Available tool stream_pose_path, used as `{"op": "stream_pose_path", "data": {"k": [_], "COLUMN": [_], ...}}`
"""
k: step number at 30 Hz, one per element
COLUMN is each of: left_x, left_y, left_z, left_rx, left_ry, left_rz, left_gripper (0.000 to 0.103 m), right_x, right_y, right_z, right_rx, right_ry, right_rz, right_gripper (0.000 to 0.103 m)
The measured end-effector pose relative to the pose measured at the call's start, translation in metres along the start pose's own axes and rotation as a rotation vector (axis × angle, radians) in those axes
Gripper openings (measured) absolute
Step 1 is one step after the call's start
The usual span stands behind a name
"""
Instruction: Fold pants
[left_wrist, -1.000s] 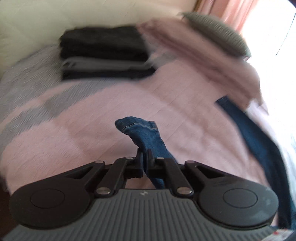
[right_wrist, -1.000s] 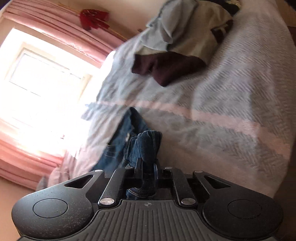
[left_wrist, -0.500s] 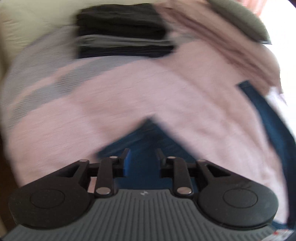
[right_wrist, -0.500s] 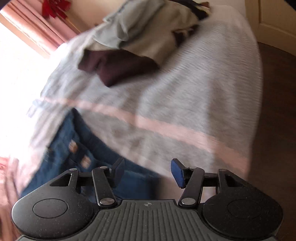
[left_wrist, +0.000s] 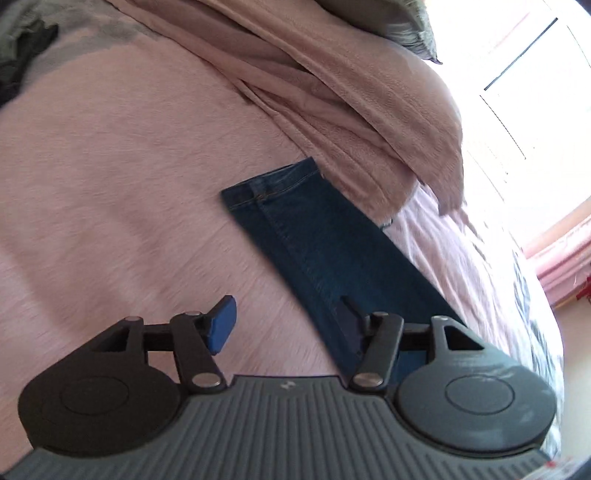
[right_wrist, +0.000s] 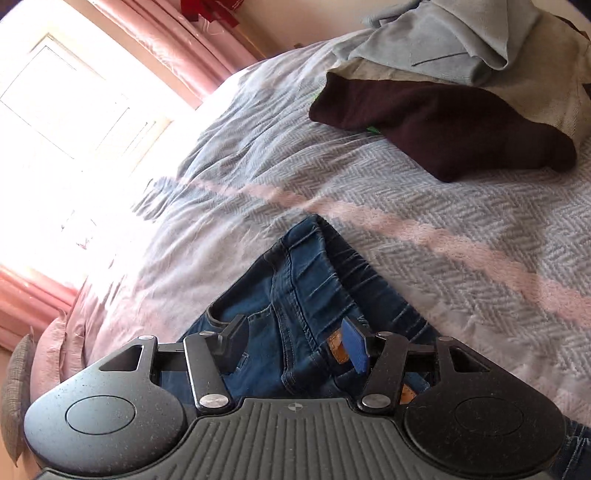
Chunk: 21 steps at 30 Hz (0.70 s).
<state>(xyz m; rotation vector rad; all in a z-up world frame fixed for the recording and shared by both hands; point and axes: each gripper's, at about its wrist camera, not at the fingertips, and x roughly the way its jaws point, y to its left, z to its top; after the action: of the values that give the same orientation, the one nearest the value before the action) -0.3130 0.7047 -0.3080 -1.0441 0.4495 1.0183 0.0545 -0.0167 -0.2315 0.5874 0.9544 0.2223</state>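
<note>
Dark blue jeans lie flat on the bed. Their leg end with its stitched hem (left_wrist: 273, 188) shows in the left wrist view, running down to the lower right. My left gripper (left_wrist: 286, 326) hovers over the pink blanket beside that leg, its jaws opening, nothing between them; its right finger stands over the denim. The waist end (right_wrist: 314, 280) with crumpled waistband and tan label shows in the right wrist view. My right gripper (right_wrist: 295, 343) stands open above it, pads clear of the cloth.
A folded-back pink blanket (left_wrist: 351, 92) overlaps the jeans' far edge. A pile of clothes, a maroon garment (right_wrist: 443, 122) and pale grey ones (right_wrist: 461, 40), lies at the far right of the grey herringbone bedspread (right_wrist: 461, 221). A bright window (right_wrist: 55, 110) with pink curtains lies beyond the bed.
Both grippers were shut on bunched denim, then let go and opened. The jeans now lie flat. The left gripper swung right, away from the dark folded stack, toward the hem.
</note>
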Motion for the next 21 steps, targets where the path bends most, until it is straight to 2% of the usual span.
{"op": "stream_pose_path", "data": {"k": [2, 4, 5, 6, 8, 12, 14, 15, 16, 19, 20, 21], "left_x": [0.025, 0.048, 0.052, 0.057, 0.056, 0.008, -0.007, -0.004, 0.005, 0.049, 0.055, 0.052], "left_y": [0.0, 0.001, -0.001, -0.003, -0.008, -0.042, -0.04, -0.036, -0.031, 0.001, 0.013, 0.022], "left_z": [0.01, 0.02, 0.025, 0.031, 0.046, 0.075, 0.085, 0.084, 0.078, 0.052, 0.044, 0.038], "left_rx": [-0.02, -0.009, 0.015, 0.041, 0.063, 0.273, 0.315, 0.357, 0.394, 0.442, 0.432, 0.401], "left_ry": [-0.001, -0.009, -0.027, -0.036, -0.03, -0.207, -0.258, -0.252, -0.225, -0.061, -0.047, -0.082], "left_rz": [0.034, 0.062, 0.078, 0.093, 0.049, -0.116, -0.158, -0.135, -0.081, 0.139, 0.179, 0.183], "left_gripper": [0.059, 0.055, 0.032, 0.003, 0.001, 0.002, 0.004, 0.004, 0.004, 0.015, 0.019, 0.02], "right_x": [-0.001, -0.001, -0.002, -0.002, -0.005, -0.009, -0.008, -0.006, -0.004, 0.002, 0.002, 0.001], "right_y": [-0.002, -0.003, -0.003, -0.003, 0.001, 0.016, 0.023, 0.025, 0.026, 0.024, 0.022, 0.02], "right_z": [-0.004, -0.006, -0.007, -0.008, -0.01, -0.01, -0.011, -0.012, -0.014, -0.018, -0.018, -0.017], "right_rx": [0.021, 0.036, 0.04, 0.042, 0.038, 0.01, -0.015, -0.024, -0.033, -0.047, -0.056, -0.068], "right_ry": [-0.005, -0.014, -0.018, -0.021, -0.028, -0.038, -0.035, -0.03, -0.021, 0.015, 0.02, 0.022], "right_rz": [-0.024, -0.047, -0.055, -0.059, -0.064, -0.039, -0.023, -0.02, -0.02, -0.019, -0.018, -0.015], "right_gripper": [0.053, 0.053, 0.053, 0.053, 0.053, 0.053, 0.053, 0.053, 0.053, 0.053, 0.053, 0.053]}}
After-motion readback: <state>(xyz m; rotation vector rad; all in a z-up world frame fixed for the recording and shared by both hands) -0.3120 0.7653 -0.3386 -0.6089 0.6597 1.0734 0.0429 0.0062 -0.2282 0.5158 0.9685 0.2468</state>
